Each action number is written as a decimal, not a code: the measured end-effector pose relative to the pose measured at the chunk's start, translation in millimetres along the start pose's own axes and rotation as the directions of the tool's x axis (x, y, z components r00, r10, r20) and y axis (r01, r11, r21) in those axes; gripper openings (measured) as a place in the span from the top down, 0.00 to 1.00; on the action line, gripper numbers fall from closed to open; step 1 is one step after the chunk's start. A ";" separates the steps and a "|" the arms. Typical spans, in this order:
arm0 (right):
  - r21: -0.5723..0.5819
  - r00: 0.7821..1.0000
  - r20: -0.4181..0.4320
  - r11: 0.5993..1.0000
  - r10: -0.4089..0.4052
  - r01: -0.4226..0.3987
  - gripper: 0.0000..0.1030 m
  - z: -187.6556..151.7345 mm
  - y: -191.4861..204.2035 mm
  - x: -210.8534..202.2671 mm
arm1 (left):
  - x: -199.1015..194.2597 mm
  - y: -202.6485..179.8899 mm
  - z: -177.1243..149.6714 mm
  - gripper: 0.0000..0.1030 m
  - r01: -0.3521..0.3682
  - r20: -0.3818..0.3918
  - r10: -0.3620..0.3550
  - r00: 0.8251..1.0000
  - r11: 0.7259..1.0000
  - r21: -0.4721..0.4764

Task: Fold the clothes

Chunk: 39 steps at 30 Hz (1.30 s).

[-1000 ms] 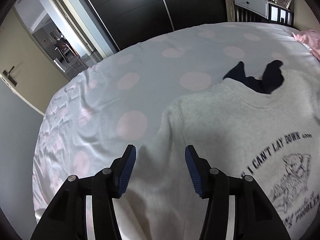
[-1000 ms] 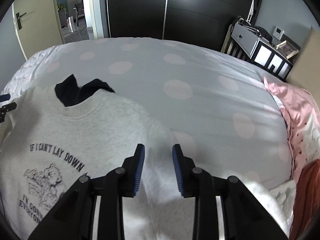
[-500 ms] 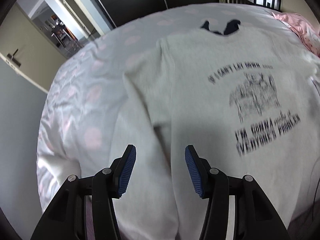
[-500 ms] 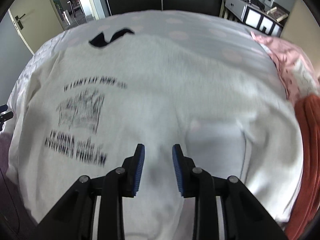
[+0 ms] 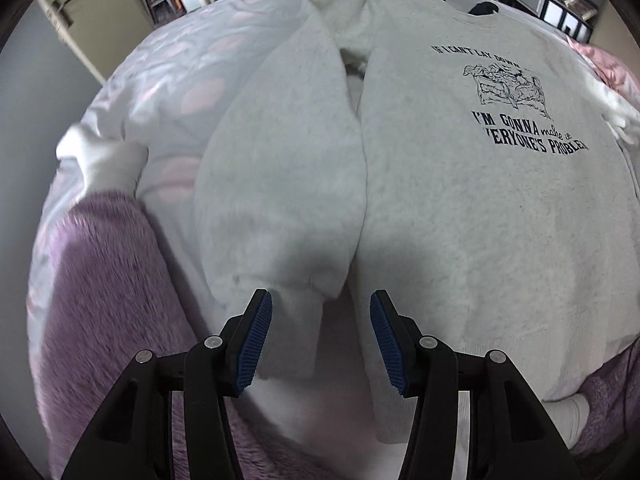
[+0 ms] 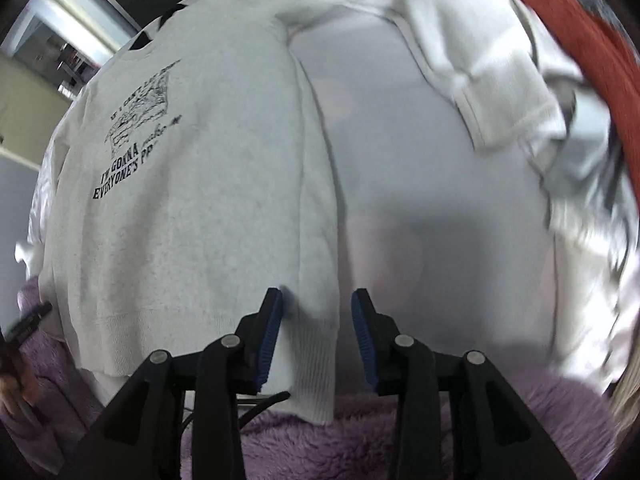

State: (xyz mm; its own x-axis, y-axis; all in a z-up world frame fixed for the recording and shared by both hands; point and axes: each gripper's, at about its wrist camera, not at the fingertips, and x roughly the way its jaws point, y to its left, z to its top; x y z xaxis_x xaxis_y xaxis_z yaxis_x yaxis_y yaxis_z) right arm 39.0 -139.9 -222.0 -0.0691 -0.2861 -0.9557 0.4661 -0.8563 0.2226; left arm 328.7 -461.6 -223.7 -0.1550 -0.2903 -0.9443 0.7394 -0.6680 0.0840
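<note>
A light grey sweatshirt [image 5: 460, 208] with a dark printed drawing and text lies face up on the bed. Its left sleeve [image 5: 280, 168] runs down beside the body. My left gripper [image 5: 320, 332] is open, and the sleeve's cuff [image 5: 296, 316] lies between its blue pads, which stand apart from it. In the right wrist view the sweatshirt [image 6: 192, 200] fills the left half. My right gripper [image 6: 316, 332] is open over the right corner of the ribbed hem [image 6: 316, 372], with fabric in the gap.
A purple fuzzy blanket [image 5: 104, 300] hangs over the bed's near edge [image 6: 360, 440]. The polka-dot bedsheet [image 6: 420, 184] shows right of the sweatshirt. White clothes [image 6: 492, 64] and a red garment [image 6: 580, 28] are piled at the far right. A dark garment [image 5: 484, 8] lies by the collar.
Both grippers have drawn back from the shoulders toward the bed's near edge, and now sit at the sleeve cuff and the hem corner. Their finger gaps look unchanged.
</note>
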 end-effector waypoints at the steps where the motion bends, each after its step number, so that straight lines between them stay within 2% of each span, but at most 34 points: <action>1: 0.023 1.000 0.000 1.000 0.004 -0.004 0.64 -6.3 -2.6 2.2 | 3.5 -0.5 -4.6 0.48 0.012 -0.002 -0.012 1.000 1.000 -0.009; 4: 0.027 1.000 0.004 1.000 -0.017 0.017 0.64 -16.9 1.8 9.2 | 11.9 -5.3 -12.2 0.48 0.032 -0.016 -0.032 0.999 0.999 -0.012; 7: -0.002 0.995 0.009 0.995 -0.095 0.095 0.66 -21.5 13.1 14.7 | 12.8 -10.4 -10.1 0.48 0.031 -0.006 -0.031 0.999 1.000 -0.004; 8: -0.006 0.995 0.012 0.995 -0.103 0.103 0.68 -23.1 16.3 15.9 | 12.8 -10.6 -9.4 0.48 0.034 -0.004 -0.034 0.999 0.999 -0.007; 10: -0.007 0.991 0.020 0.992 -0.129 0.129 0.79 -26.6 21.6 17.6 | 13.1 -9.7 -8.9 0.48 0.039 -0.003 -0.039 0.999 0.999 -0.014; 13: 0.013 0.992 0.057 0.994 -0.108 0.108 0.89 -29.5 28.4 11.4 | 13.4 -7.9 -10.5 0.48 0.044 -0.004 -0.044 0.999 0.999 -0.018; 20: -0.017 0.996 0.089 1.000 -0.007 0.009 0.90 -32.4 62.4 8.9 | 8.2 0.0 -20.4 0.48 0.043 0.008 -0.043 0.999 0.997 -0.063; 22: -0.045 0.996 0.091 0.999 -0.014 0.018 0.90 -31.4 73.3 12.8 | 8.3 0.7 -21.9 0.48 0.039 0.008 -0.038 0.999 0.997 -0.072; 25: -0.040 0.994 0.108 0.999 -0.025 0.029 0.90 -33.4 66.4 13.9 | 10.8 -1.0 -22.5 0.48 0.032 -0.003 -0.032 0.999 0.997 -0.075; 30: 0.014 0.981 0.184 0.998 -0.061 0.059 0.90 -36.2 44.1 -13.9 | 10.1 -1.5 -20.0 0.48 0.047 0.002 -0.047 0.999 0.994 -0.094; 39: 0.114 0.940 0.313 0.988 -0.133 0.102 0.92 -40.8 4.0 -64.2 | -6.9 11.1 -21.4 0.48 0.126 0.036 -0.123 0.992 0.989 -0.084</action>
State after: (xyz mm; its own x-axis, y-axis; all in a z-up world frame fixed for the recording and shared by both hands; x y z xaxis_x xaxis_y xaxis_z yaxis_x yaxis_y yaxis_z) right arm 81.3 -107.3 -167.6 -0.4027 -0.2897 -0.8682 0.3532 -0.9243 0.1446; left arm 352.0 -452.3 -223.1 -0.2685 -0.2305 -0.9353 0.7662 -0.6395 -0.0624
